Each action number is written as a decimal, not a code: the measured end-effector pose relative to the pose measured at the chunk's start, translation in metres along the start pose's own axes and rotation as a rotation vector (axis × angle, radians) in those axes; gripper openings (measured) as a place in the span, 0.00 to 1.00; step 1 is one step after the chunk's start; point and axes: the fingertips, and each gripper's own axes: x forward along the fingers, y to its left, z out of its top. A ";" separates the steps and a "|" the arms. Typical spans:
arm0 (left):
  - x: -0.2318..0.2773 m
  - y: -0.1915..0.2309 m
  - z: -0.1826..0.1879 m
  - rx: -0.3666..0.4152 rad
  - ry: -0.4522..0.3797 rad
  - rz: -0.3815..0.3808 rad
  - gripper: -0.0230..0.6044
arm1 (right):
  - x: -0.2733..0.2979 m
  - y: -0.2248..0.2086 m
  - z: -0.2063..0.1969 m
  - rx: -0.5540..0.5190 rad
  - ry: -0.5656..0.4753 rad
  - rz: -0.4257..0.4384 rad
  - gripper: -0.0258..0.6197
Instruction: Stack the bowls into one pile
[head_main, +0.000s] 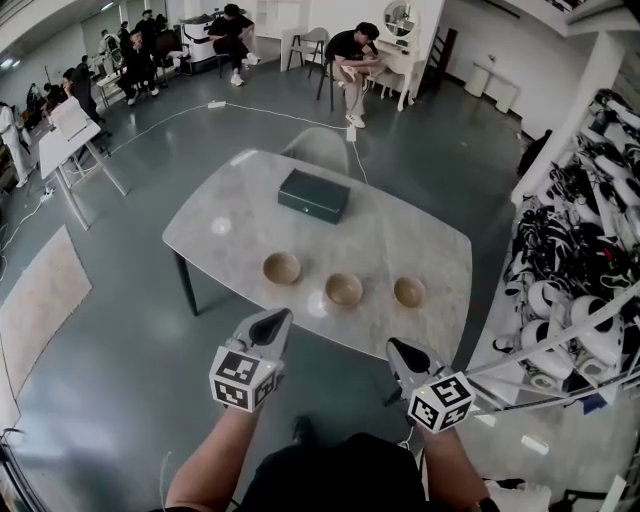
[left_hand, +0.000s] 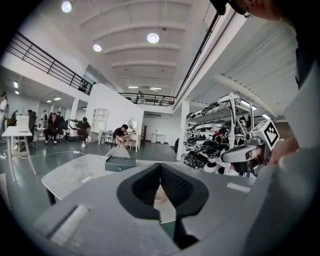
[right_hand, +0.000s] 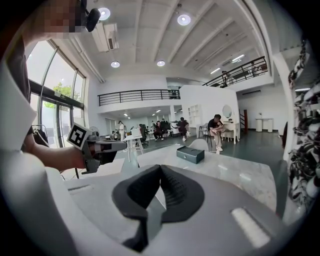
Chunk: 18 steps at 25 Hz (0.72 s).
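I hold my left hand-held gripper (head_main: 272, 318) clenched: its two dark jaws meet tip to tip, with nothing between them. My right hand-held gripper (head_main: 395, 345) is the same, pinched together and empty. Both hang in the air on my side of the surface (head_main: 400, 235), their tips just short of its near edge, over the grey floor (head_main: 120, 400), and neither touches anything. They sit side by side, well apart from each other, the left one slightly further forward.

The three bowls stand in a row along the near part of the pale marbled surface, not yet piled. The left bowl (head_main: 282, 267), the middle bowl (head_main: 344, 290) and the right bowl (head_main: 409, 291) are all tan, upright and empty — each apart from its neighbour, none touching. My left hand-held gripper points towards the gap between the left and middle bowls, and my right one points towards the right bowl.

Further back on the surface lies a closed dark green box (head_main: 314, 195), well apart from the bowls. A pale chair (head_main: 320, 148) stands tucked against the far edge behind it.
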 end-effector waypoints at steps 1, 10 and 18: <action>0.002 0.002 0.000 0.000 0.002 -0.004 0.05 | 0.003 -0.002 0.000 0.003 0.004 -0.003 0.04; 0.040 0.019 -0.006 0.009 0.033 0.006 0.05 | 0.040 -0.041 -0.007 0.020 0.042 -0.012 0.04; 0.111 0.020 0.004 0.025 0.064 0.027 0.05 | 0.074 -0.117 -0.019 0.049 0.094 -0.009 0.04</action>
